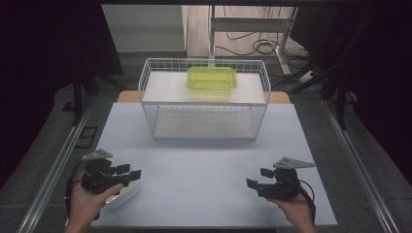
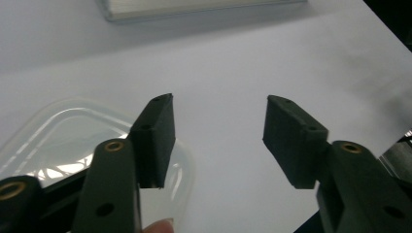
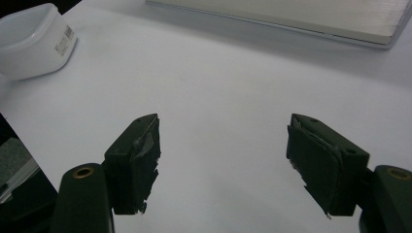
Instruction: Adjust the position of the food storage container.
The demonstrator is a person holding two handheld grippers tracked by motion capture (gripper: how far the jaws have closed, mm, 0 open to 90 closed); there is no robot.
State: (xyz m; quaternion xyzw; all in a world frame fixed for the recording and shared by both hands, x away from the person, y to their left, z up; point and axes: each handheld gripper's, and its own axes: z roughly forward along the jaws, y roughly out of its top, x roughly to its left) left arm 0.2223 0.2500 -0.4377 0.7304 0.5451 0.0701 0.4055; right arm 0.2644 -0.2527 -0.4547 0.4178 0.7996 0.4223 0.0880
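A white wire basket (image 1: 204,99) stands at the middle of the tabletop's (image 1: 204,179) far edge. A lime-green lidded container (image 1: 212,78) rests on top of it, toward its back rim. Near the front left corner, the left gripper (image 1: 133,174) sits in a hand (image 1: 87,201), its jaws apart and pointing right, just above a clear container (image 1: 125,194) that lies at the tabletop's front left edge. Near the front right corner, the right gripper (image 1: 257,177) is held in the other hand (image 1: 296,211), jaws apart with nothing between them, pointing left, well apart from the left one.
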